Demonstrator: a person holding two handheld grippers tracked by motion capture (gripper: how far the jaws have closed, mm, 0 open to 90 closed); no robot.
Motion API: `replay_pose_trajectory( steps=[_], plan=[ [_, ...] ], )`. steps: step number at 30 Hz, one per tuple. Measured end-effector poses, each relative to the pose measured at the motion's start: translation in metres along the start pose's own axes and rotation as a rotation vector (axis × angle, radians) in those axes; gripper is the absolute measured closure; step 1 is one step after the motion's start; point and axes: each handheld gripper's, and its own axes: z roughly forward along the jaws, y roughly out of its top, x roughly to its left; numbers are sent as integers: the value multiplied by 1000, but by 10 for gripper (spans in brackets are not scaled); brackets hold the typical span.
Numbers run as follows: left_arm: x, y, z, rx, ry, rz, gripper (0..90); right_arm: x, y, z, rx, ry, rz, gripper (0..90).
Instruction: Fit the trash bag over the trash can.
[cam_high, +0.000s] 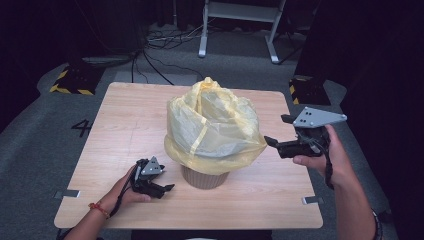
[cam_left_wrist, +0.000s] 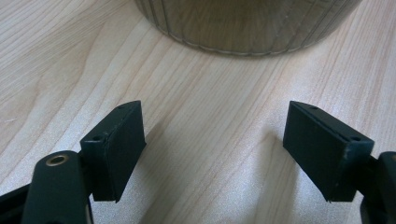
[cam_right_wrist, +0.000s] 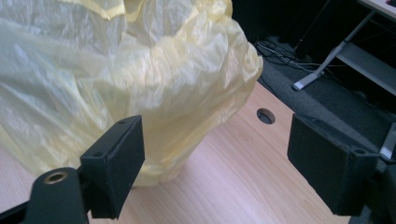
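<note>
Wooden desk (cam_high: 125, 125) stands on grey carpet, cables beyond it; a ribbed bin (cam_high: 204, 177) sits at desk centre, a yellow plastic bag (cam_high: 212, 125) billowing over its rim; left tool (cam_high: 162, 189) rests low beside the bin base, jaws spread, empty; right tool (cam_high: 278, 134) is raised near the bag's edge, jaws wide, holding nothing.

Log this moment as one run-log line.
left tongs: open, low on table, facing bin base | right tongs: open, raised beside yellow bag, not touching | bag: draped over bin
</note>
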Motion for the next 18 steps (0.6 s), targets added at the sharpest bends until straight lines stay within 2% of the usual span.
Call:
replay_pose_trajectory(
  steps=[5, 18],
  plan=[
    [0, 0, 0, 0, 0, 0, 208, 2, -13, 0, 9, -6, -3, 193],
    [0, 0, 0, 0, 0, 0, 209, 9, -41, 14, 74, -28, -28, 192]
  ],
)
